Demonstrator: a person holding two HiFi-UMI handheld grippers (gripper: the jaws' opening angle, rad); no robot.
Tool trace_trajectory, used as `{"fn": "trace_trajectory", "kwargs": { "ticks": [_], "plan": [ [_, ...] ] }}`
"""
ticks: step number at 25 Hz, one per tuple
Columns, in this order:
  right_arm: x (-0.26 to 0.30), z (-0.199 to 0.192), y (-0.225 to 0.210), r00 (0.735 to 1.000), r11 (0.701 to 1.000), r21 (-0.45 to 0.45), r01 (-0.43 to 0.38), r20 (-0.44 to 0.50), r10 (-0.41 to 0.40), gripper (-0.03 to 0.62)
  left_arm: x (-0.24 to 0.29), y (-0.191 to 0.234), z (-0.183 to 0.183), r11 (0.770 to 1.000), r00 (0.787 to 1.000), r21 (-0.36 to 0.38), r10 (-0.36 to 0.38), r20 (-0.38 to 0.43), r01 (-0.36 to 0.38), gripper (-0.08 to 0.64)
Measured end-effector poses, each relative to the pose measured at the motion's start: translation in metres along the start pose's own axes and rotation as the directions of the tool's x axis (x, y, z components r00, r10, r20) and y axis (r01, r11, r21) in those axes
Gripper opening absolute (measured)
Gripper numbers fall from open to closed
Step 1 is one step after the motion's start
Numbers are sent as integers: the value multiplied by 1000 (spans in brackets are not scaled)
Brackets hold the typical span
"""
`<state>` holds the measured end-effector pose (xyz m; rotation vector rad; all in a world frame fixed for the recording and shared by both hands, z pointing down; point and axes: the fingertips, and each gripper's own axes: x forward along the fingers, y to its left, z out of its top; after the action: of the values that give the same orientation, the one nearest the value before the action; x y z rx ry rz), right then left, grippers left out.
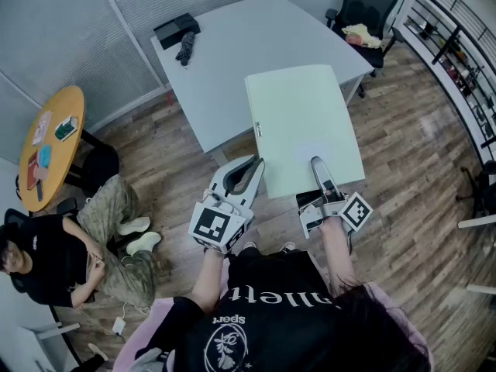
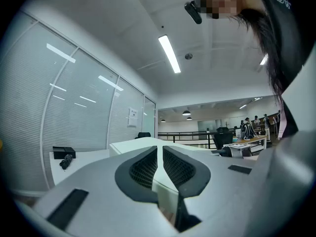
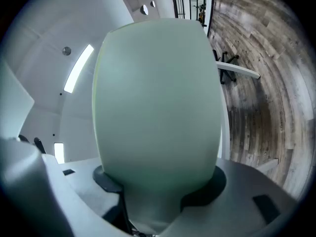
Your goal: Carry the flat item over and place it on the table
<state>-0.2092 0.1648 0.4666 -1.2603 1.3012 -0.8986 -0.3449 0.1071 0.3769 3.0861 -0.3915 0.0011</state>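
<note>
Head view: the pale green flat rectangular board (image 1: 302,122), mid-carry, overhangs the near edge of the white surface (image 1: 232,60); left gripper view: left tool (image 2: 159,152) seemingly pinching its edge; right gripper view: right tool (image 3: 158,181) clamped on it; next, lower it flat.
</note>
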Motion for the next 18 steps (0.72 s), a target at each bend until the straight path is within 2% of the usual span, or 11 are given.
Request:
{"fn": "trace_trajectory", "kwargs": {
  "ticks": [10, 15, 18],
  "plan": [
    [-7, 10, 0, 999, 999, 15, -31, 33, 31, 284, 9, -7, -3, 999, 999, 8, -42, -21, 42, 52],
    [-16, 22, -4, 999, 1000, 5, -13, 44, 13, 284, 23, -16, -4, 997, 997, 8, -73, -25, 73, 52],
    [-33, 49, -8, 998, 1000, 4, -10, 58, 10, 284, 44, -40, -7, 996, 996, 22, -86, -32, 87, 52]
  ]
}}
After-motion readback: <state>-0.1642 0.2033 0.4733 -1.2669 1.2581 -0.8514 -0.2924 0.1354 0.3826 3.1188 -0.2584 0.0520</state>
